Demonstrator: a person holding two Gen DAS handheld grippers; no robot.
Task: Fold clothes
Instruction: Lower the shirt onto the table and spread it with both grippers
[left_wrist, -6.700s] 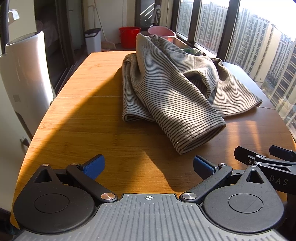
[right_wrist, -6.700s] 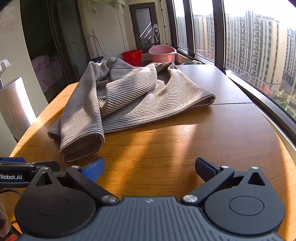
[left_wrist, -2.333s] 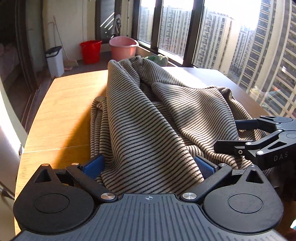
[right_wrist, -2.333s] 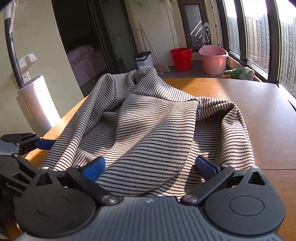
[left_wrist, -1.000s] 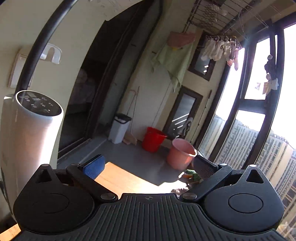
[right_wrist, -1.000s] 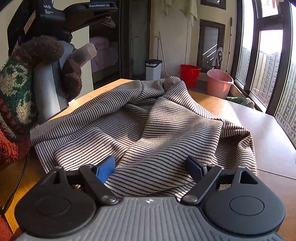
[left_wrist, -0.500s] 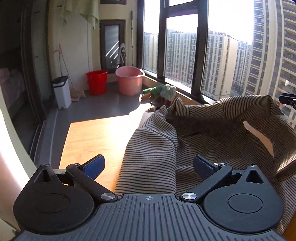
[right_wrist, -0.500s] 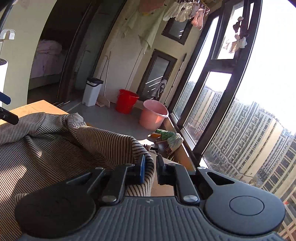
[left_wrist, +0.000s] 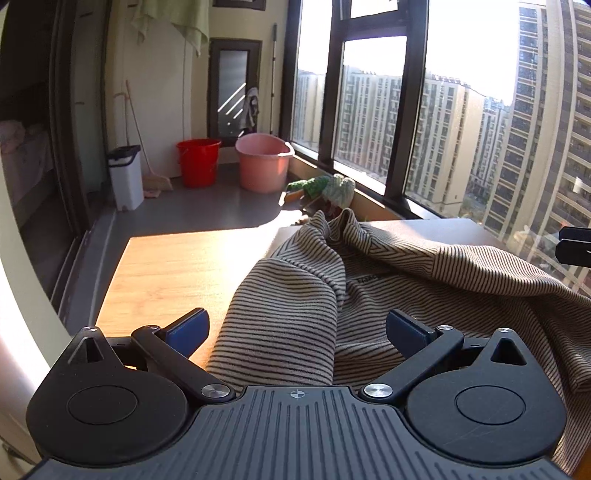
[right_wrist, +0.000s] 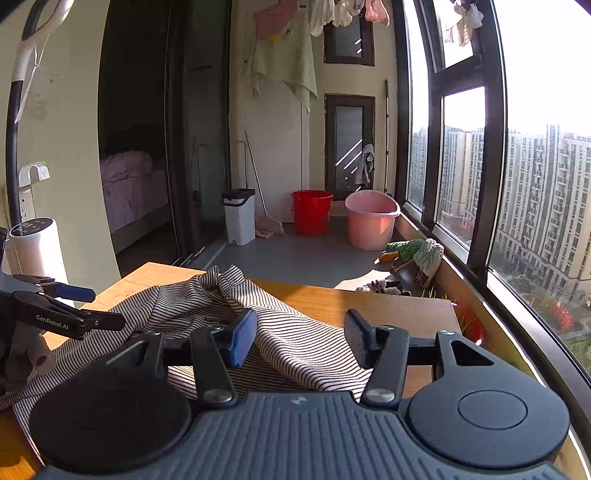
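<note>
Right gripper (right_wrist: 299, 339): fingers opening, shirt (right_wrist: 295, 343) lies between them, pads look clear of it. Left gripper (left_wrist: 295, 328): fingers wide apart, a shirt fold (left_wrist: 288, 314) runs between, seemingly untouched. Shirt is rumpled on the worktop (left_wrist: 177, 266); bare wood from 9 to 11 o'clock in the left view.

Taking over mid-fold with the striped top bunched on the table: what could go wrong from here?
1. The right gripper is opening with striped top lying between its fingers but not pinched, so the fold it was shaping may slump.
2. The left gripper is open, straddling a rolled ridge; closing here could catch several layers.
3. The top spreads toward the window-side edge of the table; a hard tug might drag it off.
</note>
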